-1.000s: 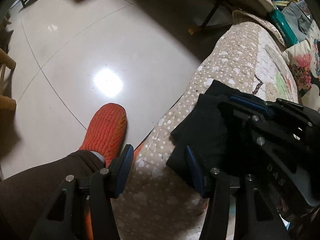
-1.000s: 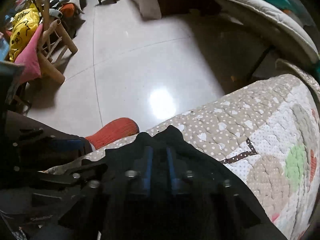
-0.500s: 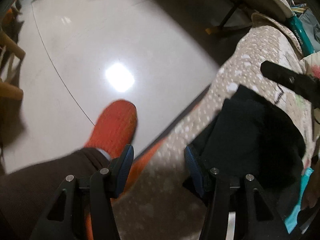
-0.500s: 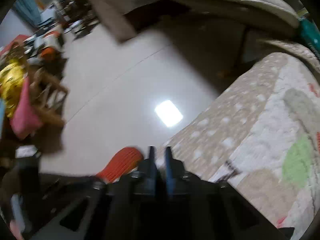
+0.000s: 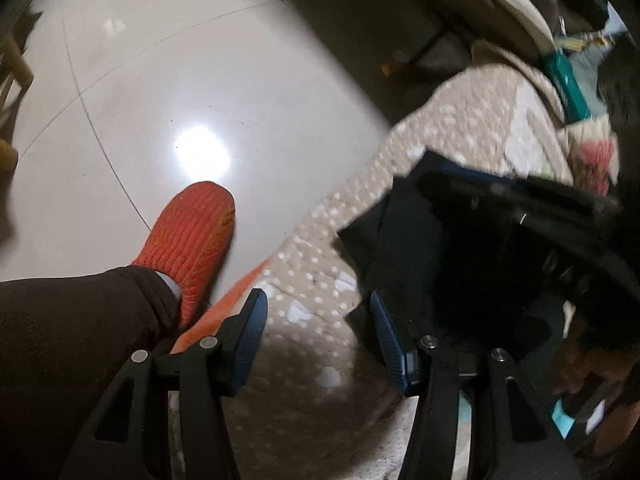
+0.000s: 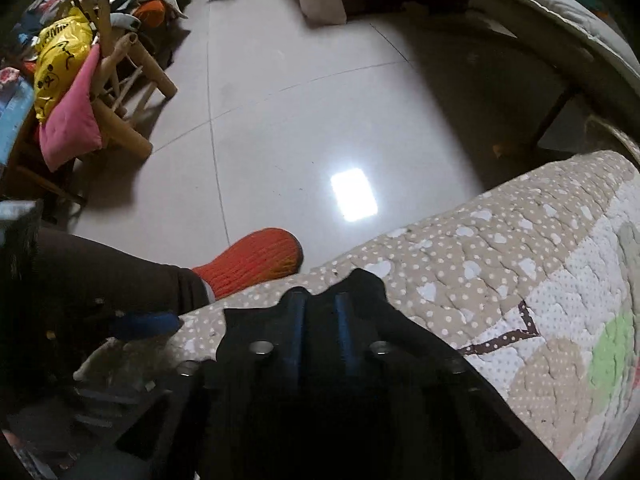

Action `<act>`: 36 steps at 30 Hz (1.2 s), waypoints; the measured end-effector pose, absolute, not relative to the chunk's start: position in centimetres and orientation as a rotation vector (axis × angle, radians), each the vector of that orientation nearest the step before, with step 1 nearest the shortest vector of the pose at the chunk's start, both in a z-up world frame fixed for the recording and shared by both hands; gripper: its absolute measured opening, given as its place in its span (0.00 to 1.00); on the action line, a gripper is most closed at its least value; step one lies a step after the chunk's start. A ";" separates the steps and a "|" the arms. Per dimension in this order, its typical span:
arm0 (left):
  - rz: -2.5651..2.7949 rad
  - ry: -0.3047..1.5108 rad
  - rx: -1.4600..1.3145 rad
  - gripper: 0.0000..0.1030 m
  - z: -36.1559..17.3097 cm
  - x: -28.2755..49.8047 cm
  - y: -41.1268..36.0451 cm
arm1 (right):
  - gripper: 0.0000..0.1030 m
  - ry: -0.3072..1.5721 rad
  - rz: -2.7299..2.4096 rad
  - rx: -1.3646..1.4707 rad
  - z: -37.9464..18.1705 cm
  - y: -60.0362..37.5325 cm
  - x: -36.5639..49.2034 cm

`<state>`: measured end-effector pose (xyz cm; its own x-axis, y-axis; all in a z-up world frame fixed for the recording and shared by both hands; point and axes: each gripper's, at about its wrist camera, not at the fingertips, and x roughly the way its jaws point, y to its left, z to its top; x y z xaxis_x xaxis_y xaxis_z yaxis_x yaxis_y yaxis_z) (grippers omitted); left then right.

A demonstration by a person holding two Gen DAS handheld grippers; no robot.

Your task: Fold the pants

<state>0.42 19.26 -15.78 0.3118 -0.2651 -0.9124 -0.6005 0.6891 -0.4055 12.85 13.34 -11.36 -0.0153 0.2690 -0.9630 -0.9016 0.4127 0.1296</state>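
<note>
The black pants (image 5: 408, 240) lie folded in a small bundle near the front edge of a dotted beige quilt (image 6: 500, 260). My right gripper (image 6: 320, 304) points down onto the pants (image 6: 362, 282). Its jaws are closing, the blue pads stand a narrow gap apart, and dark fabric fills that gap. My left gripper (image 5: 316, 300) hangs open over bare quilt (image 5: 320, 240) just left of the bundle. Its right pad sits beside the pants' near edge, and nothing is between the fingers.
A person's leg in dark brown trousers with an orange knitted slipper (image 5: 192, 232) stands on the glossy tiled floor beside the quilt's edge. A bamboo chair (image 6: 132, 92) heaped with pink cloth and a yellow bag stands far left. A cushioned seat (image 6: 540, 0) runs along the back.
Half a second ago the right gripper was lifted off to the right of the bundle; now it is back down on the black pants. The left gripper has drifted slightly and stayed open.
</note>
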 end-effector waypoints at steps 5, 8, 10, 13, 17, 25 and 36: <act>0.143 1.251 -0.790 0.04 -14.6 1.5 18.7 | 0.09 1.199 1.041 -0.631 -9.5 11.9 12.8; 0.173 1.218 -0.767 0.04 -14.1 2.1 19.0 | 0.09 1.158 1.012 -0.608 -8.5 11.8 13.2; 0.212 1.211 -0.771 0.04 -14.4 2.8 19.4 | 0.09 1.148 0.989 -0.595 -8.4 12.0 13.8; 0.253 1.224 -0.755 0.04 -14.7 3.9 19.3 | 0.08 1.148 0.952 -0.594 -9.0 12.6 14.6; 0.329 1.275 -0.674 0.04 -15.6 4.6 19.1 | 0.08 1.165 0.874 -0.552 -10.7 13.0 16.0; 0.392 1.250 -0.801 0.06 -15.6 3.5 21.2 | 0.45 1.070 0.697 -0.350 -2.8 3.6 18.6; 0.130 1.128 -0.612 0.30 -11.0 5.9 14.0 | 0.50 1.008 0.188 0.042 1.6 -27.1 10.9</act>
<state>5.93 14.02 -11.04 0.4401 -0.2028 -0.8747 -0.3967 0.8300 -0.3921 10.90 -27.08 1.64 0.5192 0.1760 -0.8363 -0.1369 0.9831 0.1219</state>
